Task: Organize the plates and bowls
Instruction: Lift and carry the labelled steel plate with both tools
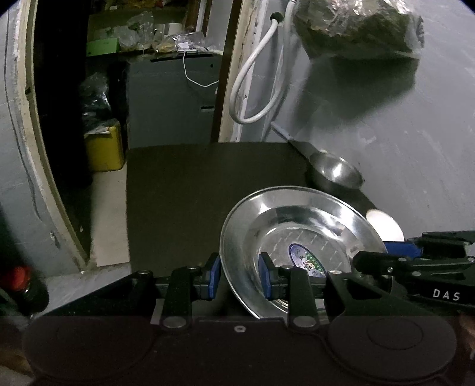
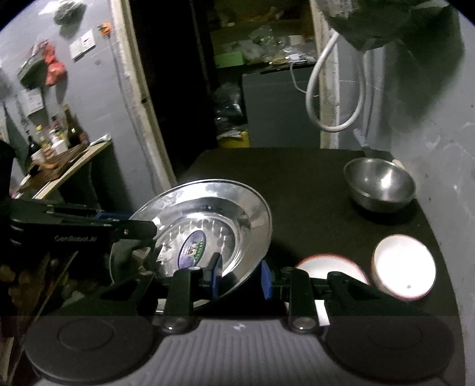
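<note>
A steel plate (image 1: 297, 225) with an oval sticker in its well hangs tilted above the black table (image 1: 207, 193). My left gripper (image 1: 239, 267) is shut on its near left rim, blue pads on either side. Its opposite rim is pinched by the right gripper (image 1: 386, 255), which comes in from the right. In the right wrist view the same plate (image 2: 207, 207) sits in my right gripper (image 2: 241, 270), with the left gripper (image 2: 133, 225) gripping the far left rim. A steel bowl (image 2: 380, 184) stands at the table's far right. Two white bowls (image 2: 403, 267) (image 2: 332, 264) rest near the right front.
The grey wall runs along the table's right side, with a white hose (image 1: 255, 77) and a wrapped bundle (image 1: 356, 26) hanging on it. Past the table's far edge is a doorway with a yellow container (image 1: 104, 148). A side shelf with bottles (image 2: 59, 139) stands at the left.
</note>
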`<state>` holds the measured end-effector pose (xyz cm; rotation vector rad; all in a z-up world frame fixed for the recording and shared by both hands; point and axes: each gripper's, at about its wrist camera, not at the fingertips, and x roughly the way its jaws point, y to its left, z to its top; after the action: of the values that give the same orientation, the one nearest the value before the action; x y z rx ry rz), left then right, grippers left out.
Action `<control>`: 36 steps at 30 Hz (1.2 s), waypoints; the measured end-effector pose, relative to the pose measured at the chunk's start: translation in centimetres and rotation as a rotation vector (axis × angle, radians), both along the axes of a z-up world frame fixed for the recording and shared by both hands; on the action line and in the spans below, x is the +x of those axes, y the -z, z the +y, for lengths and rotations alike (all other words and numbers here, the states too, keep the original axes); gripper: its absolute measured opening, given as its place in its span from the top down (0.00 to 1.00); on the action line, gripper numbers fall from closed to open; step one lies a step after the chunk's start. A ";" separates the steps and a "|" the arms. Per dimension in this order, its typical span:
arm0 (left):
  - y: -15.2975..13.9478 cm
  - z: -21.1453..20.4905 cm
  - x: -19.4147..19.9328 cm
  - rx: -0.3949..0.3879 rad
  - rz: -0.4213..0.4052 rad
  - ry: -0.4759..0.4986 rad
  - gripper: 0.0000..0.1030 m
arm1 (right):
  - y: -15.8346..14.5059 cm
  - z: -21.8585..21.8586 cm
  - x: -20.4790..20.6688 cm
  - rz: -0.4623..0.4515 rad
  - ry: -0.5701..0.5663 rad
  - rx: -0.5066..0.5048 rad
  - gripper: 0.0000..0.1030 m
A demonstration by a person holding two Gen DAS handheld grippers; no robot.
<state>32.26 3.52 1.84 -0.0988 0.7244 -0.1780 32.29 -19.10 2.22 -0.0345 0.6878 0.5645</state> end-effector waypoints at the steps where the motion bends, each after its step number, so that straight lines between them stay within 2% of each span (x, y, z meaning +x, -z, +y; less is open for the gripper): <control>1: 0.0 0.1 -0.6 0.006 0.006 0.003 0.71 | 0.0 0.1 -0.7 0.001 -0.008 -0.003 0.70; 10: 0.6 0.4 -5.6 0.032 0.081 0.041 0.71 | 0.0 0.4 -6.0 0.027 -0.049 -0.031 0.70; 17: 1.2 0.1 -7.9 0.063 0.147 0.074 0.70 | 0.4 0.3 -8.4 0.053 -0.057 -0.035 0.70; 36: 1.7 -1.2 -8.8 0.167 0.197 0.157 0.68 | 1.6 -0.1 -10.1 0.125 -0.076 -0.048 0.68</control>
<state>23.47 2.33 0.17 0.1017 0.9414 -0.2598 22.19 -19.22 0.65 -0.0706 0.8247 0.6270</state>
